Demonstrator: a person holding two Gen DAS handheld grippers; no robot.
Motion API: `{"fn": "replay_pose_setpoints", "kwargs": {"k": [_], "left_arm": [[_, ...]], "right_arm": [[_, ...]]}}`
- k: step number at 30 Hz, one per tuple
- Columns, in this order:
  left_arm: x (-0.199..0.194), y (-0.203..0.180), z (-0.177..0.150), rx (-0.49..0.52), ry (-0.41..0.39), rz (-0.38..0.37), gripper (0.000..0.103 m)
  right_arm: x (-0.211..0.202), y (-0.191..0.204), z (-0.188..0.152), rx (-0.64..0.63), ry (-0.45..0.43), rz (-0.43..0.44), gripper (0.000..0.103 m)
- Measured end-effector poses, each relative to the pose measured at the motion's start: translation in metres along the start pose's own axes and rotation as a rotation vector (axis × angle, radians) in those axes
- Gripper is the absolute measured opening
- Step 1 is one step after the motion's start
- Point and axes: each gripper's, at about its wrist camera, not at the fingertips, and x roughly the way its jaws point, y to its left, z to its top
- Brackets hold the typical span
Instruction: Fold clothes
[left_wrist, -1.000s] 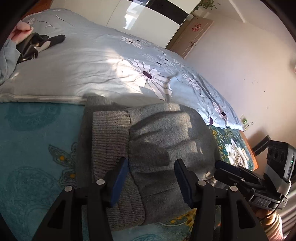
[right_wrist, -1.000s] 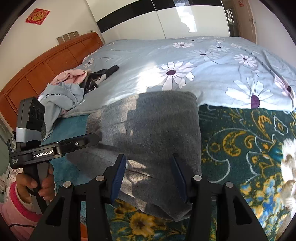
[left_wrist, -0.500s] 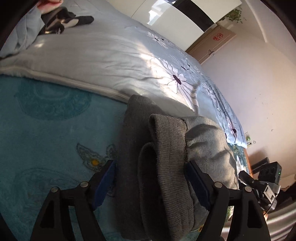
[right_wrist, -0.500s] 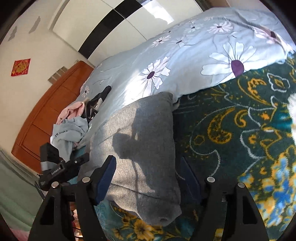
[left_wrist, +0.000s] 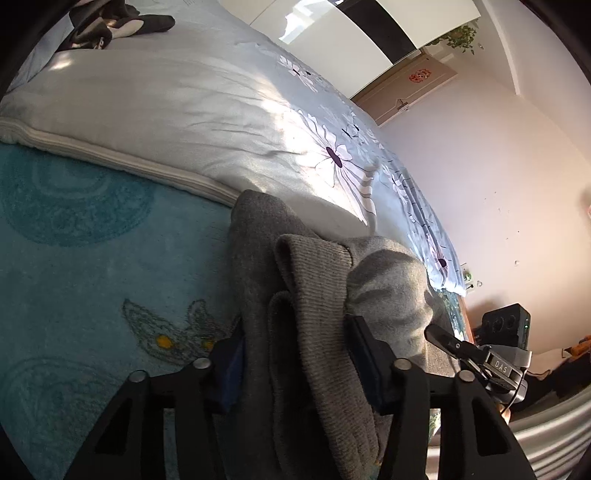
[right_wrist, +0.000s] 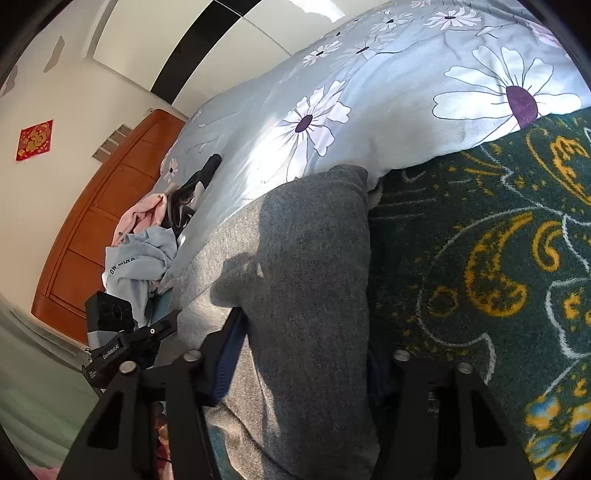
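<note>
Grey sweater (left_wrist: 314, 332) — left claw (left_wrist: 295, 354), right claw (right_wrist: 303, 354) both closing, clamped on its folds.

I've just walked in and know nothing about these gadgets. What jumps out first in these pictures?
A folded grey sweater lies on the bed's patterned blanket, with each end between the jaws of a black hand-held gripper: the left gripper at the ribbed end and the right gripper at the smooth end, both closing on the cloth. Behind it a pale quilt printed with big white daisies catches the sun, and a heap of unfolded clothes waits near the wooden headboard.
</note>
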Motion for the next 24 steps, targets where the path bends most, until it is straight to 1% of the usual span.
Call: {"fn": "replay_pose_setpoints", "kwargs": {"k": [2,3,6,9,11,13,16,19,22,24], "left_arm": [[-0.005,-0.008,0.0,0.026,-0.012,0.027,0.035],[-0.008,-0.013,0.0,0.033,-0.019,0.037,0.029],[-0.016,-0.029,0.002,0.053,-0.029,0.049,0.029],[-0.017,-0.056,0.003,0.109,-0.026,0.044,0.029],[-0.01,-0.079,0.006,0.149,-0.011,0.03,0.029],[0.003,-0.105,0.01,0.182,0.02,0.013,0.029],[0.033,-0.153,0.013,0.244,0.071,0.006,0.029],[0.063,-0.204,0.008,0.325,0.107,-0.016,0.029],[0.097,-0.25,0.003,0.37,0.152,-0.054,0.029],[0.119,-0.281,0.001,0.402,0.164,-0.073,0.029]], "right_arm": [[-0.004,0.007,0.002,-0.018,0.002,-0.012,0.033],[-0.005,0.011,0.003,-0.028,0.006,-0.025,0.03],[-0.011,0.021,0.007,-0.037,0.018,-0.046,0.028],[-0.029,0.021,0.011,-0.045,-0.01,-0.025,0.028],[-0.047,0.017,0.013,-0.057,-0.031,-0.021,0.028],[-0.071,0.005,0.017,-0.057,-0.053,-0.023,0.028],[-0.112,-0.017,0.025,-0.044,-0.097,-0.042,0.028],[-0.158,-0.043,0.035,-0.044,-0.134,-0.094,0.028],[-0.206,-0.073,0.049,-0.048,-0.17,-0.147,0.028],[-0.237,-0.094,0.06,-0.041,-0.193,-0.17,0.028]]}}
